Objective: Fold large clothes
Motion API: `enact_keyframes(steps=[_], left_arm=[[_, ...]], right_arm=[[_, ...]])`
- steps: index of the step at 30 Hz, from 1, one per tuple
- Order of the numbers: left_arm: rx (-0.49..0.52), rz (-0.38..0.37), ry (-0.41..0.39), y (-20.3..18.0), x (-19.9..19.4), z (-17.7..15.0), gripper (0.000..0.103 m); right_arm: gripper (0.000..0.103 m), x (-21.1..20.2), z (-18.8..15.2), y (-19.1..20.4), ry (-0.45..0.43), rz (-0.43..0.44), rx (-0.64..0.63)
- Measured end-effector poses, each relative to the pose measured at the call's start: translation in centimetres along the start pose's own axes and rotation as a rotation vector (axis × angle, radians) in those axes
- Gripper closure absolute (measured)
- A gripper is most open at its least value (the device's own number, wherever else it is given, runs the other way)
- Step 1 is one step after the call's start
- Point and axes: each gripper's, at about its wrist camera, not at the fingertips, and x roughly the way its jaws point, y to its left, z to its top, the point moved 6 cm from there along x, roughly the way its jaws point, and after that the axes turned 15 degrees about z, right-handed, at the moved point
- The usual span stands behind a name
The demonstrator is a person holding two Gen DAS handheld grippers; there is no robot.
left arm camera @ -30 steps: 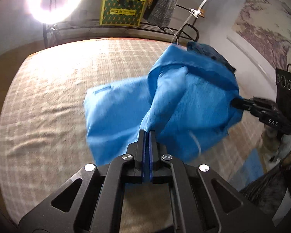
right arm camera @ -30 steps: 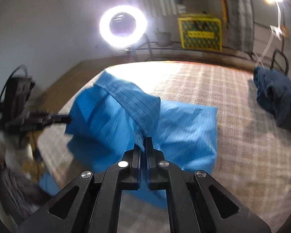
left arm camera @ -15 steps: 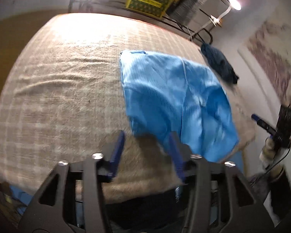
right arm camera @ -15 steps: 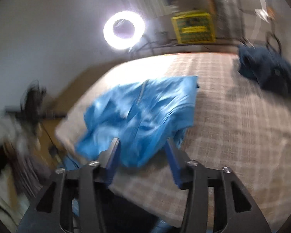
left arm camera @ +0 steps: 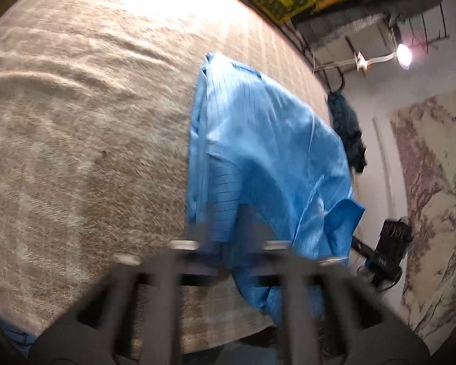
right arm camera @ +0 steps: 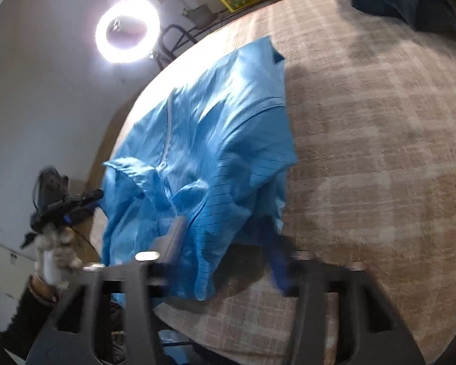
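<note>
Beige plaid blanket surface point(left arm camera: 76, 152) carries crumpled blue pinstriped garment point(left arm camera: 258, 158); white ring light point(right arm camera: 127, 30) upper left. Left gripper point(left arm camera: 228, 231) and right gripper point(right arm camera: 225, 240): jaws apart.

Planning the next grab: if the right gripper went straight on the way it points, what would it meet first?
Probably the blue garment: its near hem lies between the open jaws of the right gripper. Blur leaves depth uncertain.

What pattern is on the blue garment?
Thin dark pinstripes on bright blue garment, clearest in the right wrist view.
</note>
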Motion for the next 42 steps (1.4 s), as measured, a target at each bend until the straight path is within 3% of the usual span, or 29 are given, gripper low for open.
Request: enact_keyframes(steps=[4, 8, 13, 14, 15, 16, 17, 18, 19, 22, 25, 26, 27, 28, 29, 34, 39, 42], left_arm=[[0.061, -0.026, -0.009, -1.1, -1.7, -0.5, 0.103], [0.081, 0.124, 0.025, 1.0, 0.5, -0.6, 0.102], [0.117, 0.145, 0.004, 0.8, 0.6, -0.6, 0.101], [0.117, 0.139, -0.005, 0.7, 0.2, -0.5, 0.1], [0.11, 0.135, -0.006, 0.7, 0.0, -0.4, 0.096], [0.094, 0.124, -0.008, 0.9, -0.4, -0.2, 0.081], [0.073, 0.113, -0.021, 1.1, -0.8, 0.1, 0.065], [0.058, 0.105, -0.037, 1.3, -1.2, 0.4, 0.059], [0.037, 0.098, -0.05, 1.6, -1.6, 0.8, 0.055], [-0.022, 0.065, -0.038, 2.1, -1.2, 2.2, 0.055], [-0.017, 0.068, -0.027, 1.6, -0.1, 3.1, 0.055], [-0.011, 0.068, -0.021, 1.3, 0.4, 3.3, 0.055], [-0.005, 0.063, -0.019, 0.8, 0.8, 3.5, 0.059], [0.01, 0.061, -0.023, 0.2, 1.1, 3.7, 0.086], [0.039, 0.084, -0.031, -0.3, 1.3, 3.9, 0.097], [0.059, 0.126, -0.073, -1.2, 2.7, 5.8, 0.098], [0.031, 0.136, -0.077, -0.7, 4.5, 6.5, 0.098], [0.055, 0.152, -0.087, -0.7, 4.4, 6.2, 0.097]], right_arm=[[0.101, -0.8, 0.0, 1.7, -0.01, 0.018, -0.052], [0.101, -0.4, -0.1, 0.6, 0.009, -0.044, -0.058], [0.097, 0.1, -0.5, -0.1, 0.076, -0.096, -0.081], [0.092, -0.3, -0.5, 0.2, 0.075, -0.081, -0.082], [0.08, -0.9, -0.4, 0.4, 0.064, -0.071, -0.079], [0.071, -1.8, -0.2, 0.5, 0.04, -0.066, -0.079], [0.051, -2.8, 0.3, 0.5, 0.001, -0.068, -0.077], [0.043, -3.5, 0.7, 0.5, -0.032, -0.066, -0.074], [0.043, -4.1, 1.4, 0.3, -0.068, -0.061, -0.064], [0.043, -4.4, 2.9, -1.1, -0.11, -0.061, -0.02], [0.043, -2.7, 3.8, -1.7, -0.083, -0.109, -0.032], [0.049, -2.2, 4.1, -1.8, -0.07, -0.109, -0.035], [0.063, -1.4, 4.4, -1.6, -0.055, -0.107, -0.041], [0.074, -1.4, 4.5, -1.6, -0.044, -0.106, -0.046], [0.096, -1.0, 5.0, -1.2, -0.026, -0.11, -0.054], [0.099, 0.0, 6.1, -1.4, -0.014, -0.176, -0.101], [0.099, 0.4, 6.7, -2.9, -0.036, -0.14, -0.019], [0.093, 0.2, 6.3, -2.4, -0.014, -0.188, -0.05]])
